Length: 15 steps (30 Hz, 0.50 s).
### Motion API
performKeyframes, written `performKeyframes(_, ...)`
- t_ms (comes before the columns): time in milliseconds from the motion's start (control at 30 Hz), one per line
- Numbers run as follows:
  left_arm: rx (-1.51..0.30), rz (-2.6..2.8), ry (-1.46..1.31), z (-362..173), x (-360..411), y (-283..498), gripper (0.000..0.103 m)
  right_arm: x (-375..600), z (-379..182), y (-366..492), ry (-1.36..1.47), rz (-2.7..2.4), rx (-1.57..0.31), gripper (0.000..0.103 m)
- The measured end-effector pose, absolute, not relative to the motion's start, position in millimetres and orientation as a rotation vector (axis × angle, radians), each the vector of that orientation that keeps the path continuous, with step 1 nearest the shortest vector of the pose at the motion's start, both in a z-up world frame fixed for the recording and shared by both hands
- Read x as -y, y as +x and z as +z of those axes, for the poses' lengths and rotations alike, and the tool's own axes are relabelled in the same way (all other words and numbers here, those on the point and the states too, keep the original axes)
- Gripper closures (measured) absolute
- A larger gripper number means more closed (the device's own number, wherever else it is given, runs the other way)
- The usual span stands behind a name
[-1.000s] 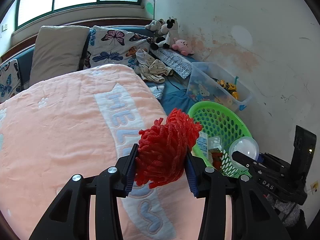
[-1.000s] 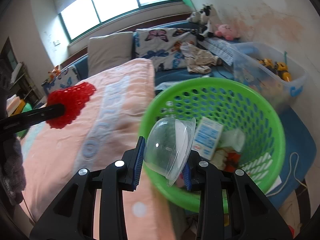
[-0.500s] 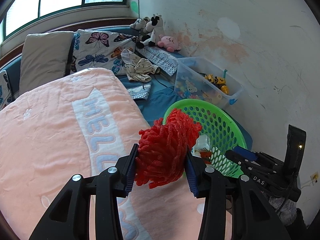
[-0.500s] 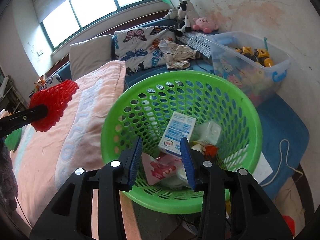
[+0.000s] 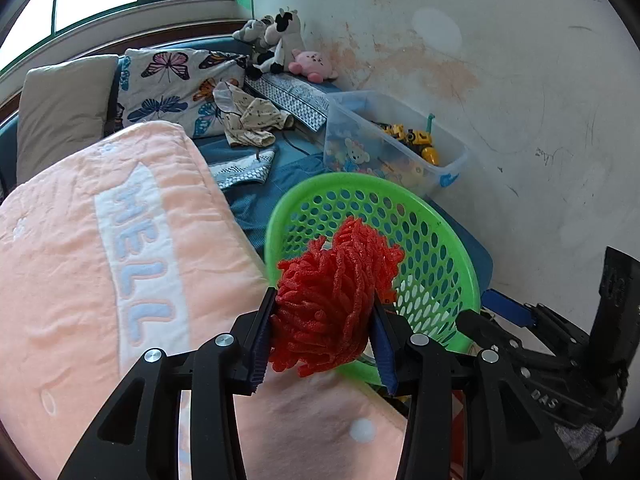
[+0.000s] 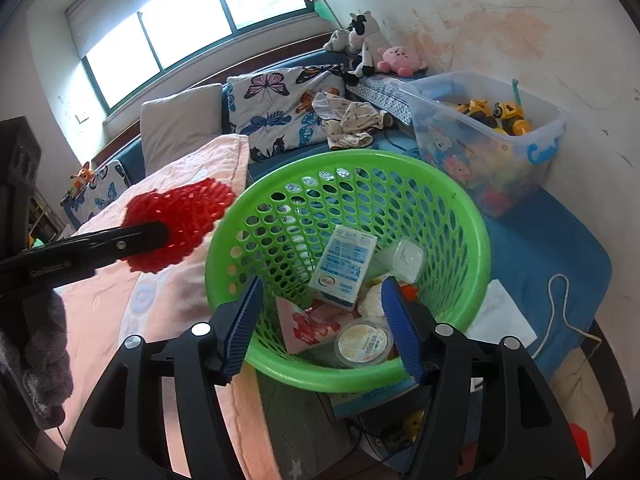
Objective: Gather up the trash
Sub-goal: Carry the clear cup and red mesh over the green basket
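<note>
- Left gripper (image 5: 322, 334): clamped on the red net (image 5: 334, 300), both blue pads pressed into its flanks; the net bulges past the fingertips toward the basket (image 5: 404, 200).
- Net position: held in the air over the blanket (image 5: 80, 240) edge, just beside the basket's near-left rim; in the right wrist view the net (image 6: 180, 220) sits left of the rim, outside the basket (image 6: 476, 240).
- Net axis: long axis runs forward along the fingers, free end pointing at the basket mouth and slightly up.
- Net appearance: bright red foam mesh, crumpled into a rough ball, looped strands in the left view, open diamond lattice in the right view.
- Right gripper (image 6: 320, 320): fingers apart and holding nothing, poised over the basket's near rim, one pad outside the left wall, the other over the contents.
- Basket: round, green, perforated, mouth open upward; it holds a milk carton (image 6: 344, 266), a clear cup (image 6: 402, 258), a pink wrapper (image 6: 304, 322) and a lidded tub (image 6: 364, 342).
- Edges: blanket touches the basket's left side; a clear toy bin (image 6: 492, 136) stands near its far right, against the wall (image 5: 500, 80).
- Open room: the basket's far half is uncovered; blue mattress (image 6: 532, 236) shows to its right, with a white cord (image 6: 558, 304) and paper (image 6: 502, 320) lying there.
</note>
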<state>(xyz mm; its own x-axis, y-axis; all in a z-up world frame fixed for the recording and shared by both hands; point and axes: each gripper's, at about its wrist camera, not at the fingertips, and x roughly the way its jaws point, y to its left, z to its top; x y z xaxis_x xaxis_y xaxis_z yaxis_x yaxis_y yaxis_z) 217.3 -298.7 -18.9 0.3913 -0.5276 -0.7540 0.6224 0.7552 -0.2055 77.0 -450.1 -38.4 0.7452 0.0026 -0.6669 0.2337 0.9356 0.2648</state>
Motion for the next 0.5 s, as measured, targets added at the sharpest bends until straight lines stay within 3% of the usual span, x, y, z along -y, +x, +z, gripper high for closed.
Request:
performKeyframes(200,-0.93,-0.732,0.136,-28,312,217,0.058,455,-43,69,0.359,-0.139,-0.731,0.034)
performKeyframes(500,-0.946,-0.742,0.135,-32,321,216,0.046,459,-49,58,0.38,-0.153,-0.735,0.031)
